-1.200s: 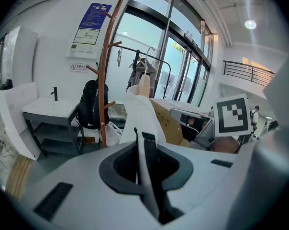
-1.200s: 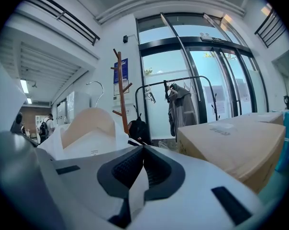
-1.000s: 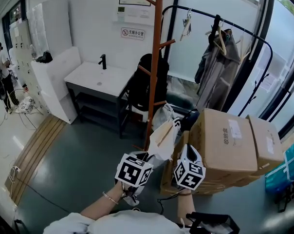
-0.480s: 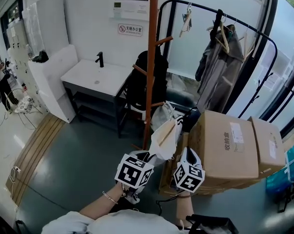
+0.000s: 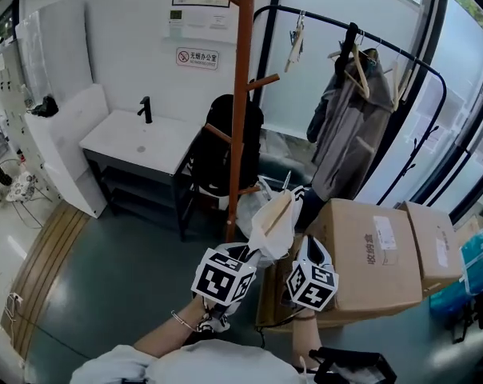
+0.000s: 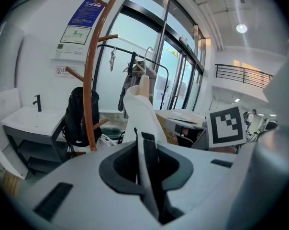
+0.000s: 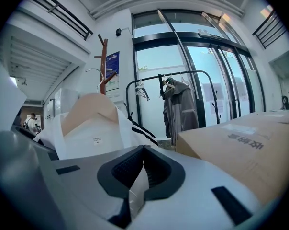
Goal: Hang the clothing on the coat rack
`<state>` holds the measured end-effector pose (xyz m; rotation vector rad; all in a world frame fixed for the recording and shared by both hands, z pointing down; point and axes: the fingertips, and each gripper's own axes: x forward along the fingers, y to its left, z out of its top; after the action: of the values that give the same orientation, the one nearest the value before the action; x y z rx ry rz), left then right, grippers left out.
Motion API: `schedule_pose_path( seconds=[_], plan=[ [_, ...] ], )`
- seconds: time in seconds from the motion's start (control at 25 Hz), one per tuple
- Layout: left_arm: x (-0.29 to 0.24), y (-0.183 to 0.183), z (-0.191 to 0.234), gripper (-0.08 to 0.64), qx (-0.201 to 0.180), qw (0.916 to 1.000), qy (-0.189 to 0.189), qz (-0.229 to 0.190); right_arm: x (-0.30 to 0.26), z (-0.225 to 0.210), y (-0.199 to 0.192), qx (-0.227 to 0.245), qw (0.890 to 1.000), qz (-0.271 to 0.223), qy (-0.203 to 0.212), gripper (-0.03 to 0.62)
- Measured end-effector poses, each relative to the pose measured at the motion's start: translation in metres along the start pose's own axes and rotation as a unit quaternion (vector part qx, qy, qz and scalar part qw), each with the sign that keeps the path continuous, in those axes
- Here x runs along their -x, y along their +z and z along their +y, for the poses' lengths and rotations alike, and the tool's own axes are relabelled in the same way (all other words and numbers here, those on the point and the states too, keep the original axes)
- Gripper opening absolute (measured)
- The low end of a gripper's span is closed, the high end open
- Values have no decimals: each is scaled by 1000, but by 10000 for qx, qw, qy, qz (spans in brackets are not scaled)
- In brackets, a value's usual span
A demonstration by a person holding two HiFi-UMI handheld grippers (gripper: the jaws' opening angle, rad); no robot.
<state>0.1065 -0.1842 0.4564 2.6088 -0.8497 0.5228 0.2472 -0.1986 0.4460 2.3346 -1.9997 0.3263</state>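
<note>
A white garment (image 5: 273, 218) on a wooden hanger is held up between both grippers, just in front of the brown wooden coat rack (image 5: 240, 110). My left gripper (image 5: 251, 256) is shut on a fold of the white fabric (image 6: 143, 116), which runs down between its jaws. My right gripper (image 5: 300, 250) is also shut on the garment (image 7: 94, 128); a strip of white cloth shows pinched in its jaws. The hanger's wooden shoulder (image 7: 89, 107) and metal hook rise above the collar. The coat rack (image 6: 93, 75) stands left of the garment in the left gripper view.
A black backpack (image 5: 224, 142) hangs on the coat rack's lower pegs. To the right is a black clothes rail (image 5: 361, 38) with a grey jacket (image 5: 343, 130) and spare hangers. Cardboard boxes (image 5: 377, 250) sit right of my grippers. A white sink table (image 5: 133, 138) stands to the left.
The view has shifted towards the coat rack, which now sits further left in the picture. Both grippers keep their hold on the garment, which has risen slightly.
</note>
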Motion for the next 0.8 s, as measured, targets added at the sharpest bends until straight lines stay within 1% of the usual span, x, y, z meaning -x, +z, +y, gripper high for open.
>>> schedule_pose_path(
  seconds=[0.32, 0.44, 0.64, 0.8],
  plan=[
    [-19, 38, 23, 52, -76, 9990, -372, -238, -33, -6, 30, 178, 9990, -131, -381, 23],
    [-24, 49, 34, 52, -83, 9986, -448, -286, -47, -3, 37, 211, 9986, -161, -464, 23],
    [-33, 58, 52, 52, -67, 9977, -610, -272, -66, -1, 44, 233, 9975, -203, -634, 23],
    [-44, 59, 58, 52, -94, 9970, -740, -203, -72, -5, 40, 195, 9965, -183, -788, 23]
  ],
)
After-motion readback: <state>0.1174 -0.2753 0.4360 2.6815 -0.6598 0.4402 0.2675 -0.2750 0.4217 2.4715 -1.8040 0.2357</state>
